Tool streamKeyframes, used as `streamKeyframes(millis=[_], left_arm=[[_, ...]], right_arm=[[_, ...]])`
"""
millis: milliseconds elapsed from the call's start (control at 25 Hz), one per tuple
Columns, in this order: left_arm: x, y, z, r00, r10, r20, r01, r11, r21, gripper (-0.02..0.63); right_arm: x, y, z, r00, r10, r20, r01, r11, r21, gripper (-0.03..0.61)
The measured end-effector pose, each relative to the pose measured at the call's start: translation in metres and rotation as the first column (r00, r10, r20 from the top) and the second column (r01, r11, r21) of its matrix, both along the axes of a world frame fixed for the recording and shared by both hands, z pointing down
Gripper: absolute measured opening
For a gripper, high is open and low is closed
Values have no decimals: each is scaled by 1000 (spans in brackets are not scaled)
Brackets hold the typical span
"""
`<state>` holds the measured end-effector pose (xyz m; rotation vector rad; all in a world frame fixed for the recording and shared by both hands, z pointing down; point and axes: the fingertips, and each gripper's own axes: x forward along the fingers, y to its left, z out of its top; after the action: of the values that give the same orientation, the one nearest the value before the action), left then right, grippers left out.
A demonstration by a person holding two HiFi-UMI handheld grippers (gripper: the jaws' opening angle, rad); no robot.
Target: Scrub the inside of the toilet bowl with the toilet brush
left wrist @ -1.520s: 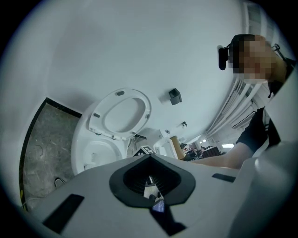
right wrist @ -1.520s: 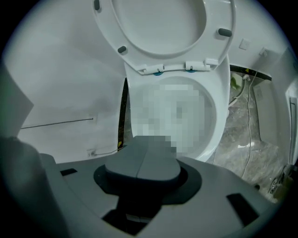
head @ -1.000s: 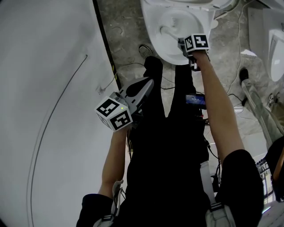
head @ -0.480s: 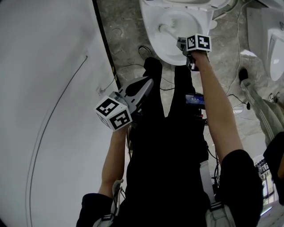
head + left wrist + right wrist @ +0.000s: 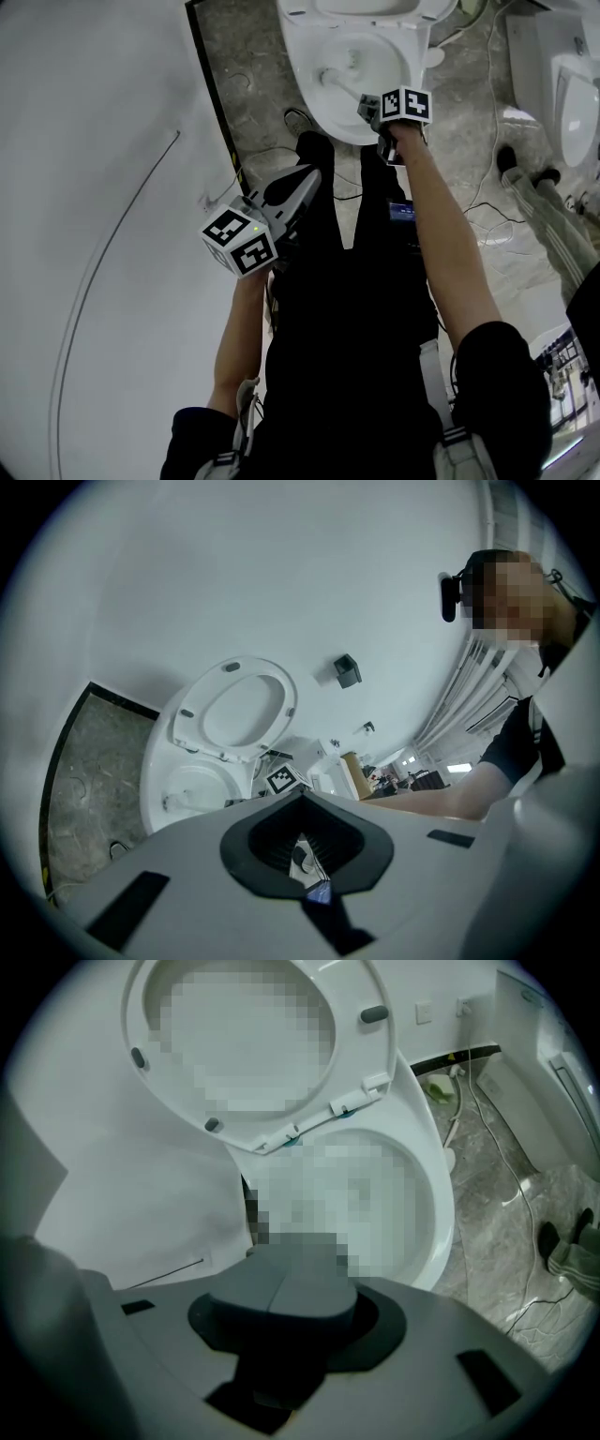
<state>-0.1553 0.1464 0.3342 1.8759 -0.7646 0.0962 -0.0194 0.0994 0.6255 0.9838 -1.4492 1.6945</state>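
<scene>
The white toilet (image 5: 307, 92) stands at the top of the head view with its seat (image 5: 239, 705) raised. The white toilet brush (image 5: 330, 77) lies inside the bowl, its head toward the bowl's left side. Its handle runs back to my right gripper (image 5: 367, 105), which is shut on it above the near rim. In the right gripper view the jaws (image 5: 286, 1262) are closed over the bowl (image 5: 436, 1206); a mosaic patch hides the brush. My left gripper (image 5: 312, 175) is shut and holds nothing, well back from the toilet in front of the person's legs.
A white wall (image 5: 94, 187) with a dark base strip (image 5: 214, 94) fills the left. Cables (image 5: 487, 178) trail over the grey stone floor. A second white fixture (image 5: 574, 80) and another person's leg and shoe (image 5: 534, 183) are at the right.
The toilet has slid lower and leftward in the head view. The right gripper stays on the brush, over the bowl. The left gripper has not moved.
</scene>
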Motion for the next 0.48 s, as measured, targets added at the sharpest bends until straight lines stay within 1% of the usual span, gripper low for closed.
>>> streamKeyframes(millis=[160, 240, 360, 480], left_arm=[[18, -1, -7, 1000, 23, -1, -23, 1000, 17, 11], [27, -1, -10, 999, 37, 1, -37, 999, 26, 11], [43, 0, -18, 998, 57, 5, -58, 998, 38, 11], [56, 0, -33, 997, 75, 2, -75, 996, 50, 11]], right_arm=[[8, 8, -10, 999, 30, 33, -29, 999, -31, 173], [12, 10, -15, 997, 53, 55, -51, 998, -33, 173], [22, 11, -29, 990, 108, 85, -106, 994, -25, 173], [33, 10, -45, 976, 180, 123, -178, 984, -23, 173]])
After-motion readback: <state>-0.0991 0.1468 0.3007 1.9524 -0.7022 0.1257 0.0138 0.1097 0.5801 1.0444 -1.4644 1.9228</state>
